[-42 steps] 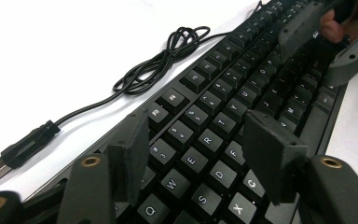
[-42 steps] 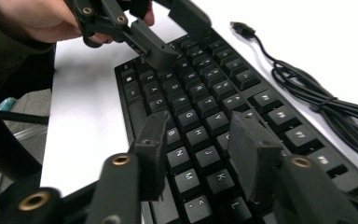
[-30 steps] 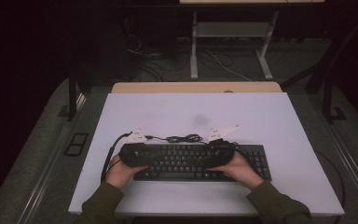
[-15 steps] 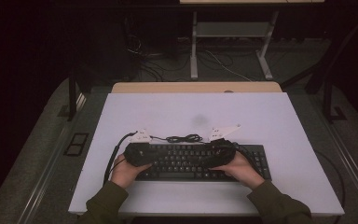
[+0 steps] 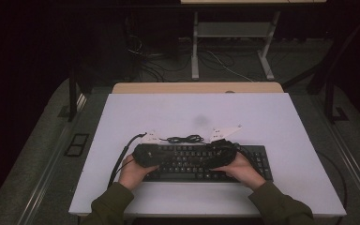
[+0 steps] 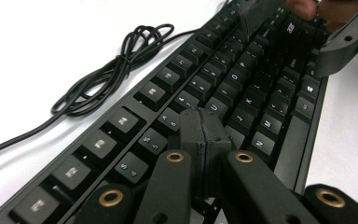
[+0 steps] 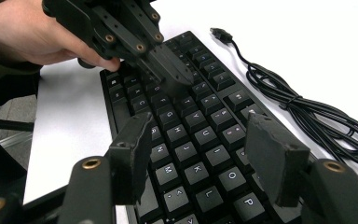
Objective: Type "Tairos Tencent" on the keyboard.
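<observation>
A black keyboard (image 5: 258, 161) lies near the front edge of the white table (image 5: 192, 108), its bundled black cable (image 5: 183, 139) just behind it. My left gripper (image 6: 204, 123) is shut, pads pressed together with nothing between them. Its tip hovers just over the middle letter keys (image 6: 242, 84). From the other end my right gripper (image 7: 205, 140) stands open over the keys (image 7: 191, 121), nothing between its pads. In the right gripper view the left gripper (image 7: 172, 70) points at the keys, held by a hand (image 7: 23, 32). In the high view both grippers (image 5: 166, 157) (image 5: 208, 157) face each other above the keyboard.
The coiled cable (image 7: 307, 112) ends in a loose USB plug (image 7: 220, 33) on the table. Two small white tags (image 5: 225, 132) (image 5: 152, 137) lie behind the keyboard. A wooden desk edge (image 5: 197, 87) borders the table's far side; dark floor with cables lies beyond.
The left hand and its gripper have slid to the right along the keyboard, closer to the right gripper. The right hand has stayed where it was.
</observation>
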Demonstrator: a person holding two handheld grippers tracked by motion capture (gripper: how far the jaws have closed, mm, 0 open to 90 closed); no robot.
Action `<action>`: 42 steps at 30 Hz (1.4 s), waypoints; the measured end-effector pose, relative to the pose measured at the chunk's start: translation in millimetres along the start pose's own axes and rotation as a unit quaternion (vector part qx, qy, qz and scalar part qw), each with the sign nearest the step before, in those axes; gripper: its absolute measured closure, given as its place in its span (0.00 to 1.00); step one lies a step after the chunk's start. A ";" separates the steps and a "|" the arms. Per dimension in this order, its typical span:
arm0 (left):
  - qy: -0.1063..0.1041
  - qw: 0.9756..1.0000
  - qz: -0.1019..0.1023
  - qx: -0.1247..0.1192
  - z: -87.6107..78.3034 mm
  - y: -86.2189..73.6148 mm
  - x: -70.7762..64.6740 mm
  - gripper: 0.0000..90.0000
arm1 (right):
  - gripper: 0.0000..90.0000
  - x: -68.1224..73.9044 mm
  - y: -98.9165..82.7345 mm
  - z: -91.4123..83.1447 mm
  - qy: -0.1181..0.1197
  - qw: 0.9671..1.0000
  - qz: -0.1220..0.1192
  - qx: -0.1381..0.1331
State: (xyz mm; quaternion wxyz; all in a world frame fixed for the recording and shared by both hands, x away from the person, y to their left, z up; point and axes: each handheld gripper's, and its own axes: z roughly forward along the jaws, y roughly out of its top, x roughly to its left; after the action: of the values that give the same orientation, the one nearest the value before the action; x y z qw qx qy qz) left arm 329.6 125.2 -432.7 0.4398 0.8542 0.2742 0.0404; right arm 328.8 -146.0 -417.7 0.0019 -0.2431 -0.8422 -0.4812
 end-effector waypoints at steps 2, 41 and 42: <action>0.000 1.000 -0.002 0.001 2.1 0.0 -0.3 0.99 | 0.45 -0.1 0.1 -0.1 0.001 1.000 -0.001 0.001; 0.008 1.000 0.004 -0.008 -9.3 1.5 1.7 0.75 | 0.42 -3.5 -0.7 -2.1 -0.008 1.000 0.003 -0.003; 0.008 1.000 0.004 -0.008 -9.4 1.4 1.5 0.72 | 0.41 -4.0 -0.9 -2.4 -0.010 1.000 0.003 -0.003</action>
State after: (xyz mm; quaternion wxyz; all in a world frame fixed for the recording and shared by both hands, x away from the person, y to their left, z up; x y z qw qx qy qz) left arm 328.5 132.2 -426.1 0.4447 0.8512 0.2742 0.0507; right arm 331.5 -149.9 -418.1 -0.0052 -0.2506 -0.8400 -0.4812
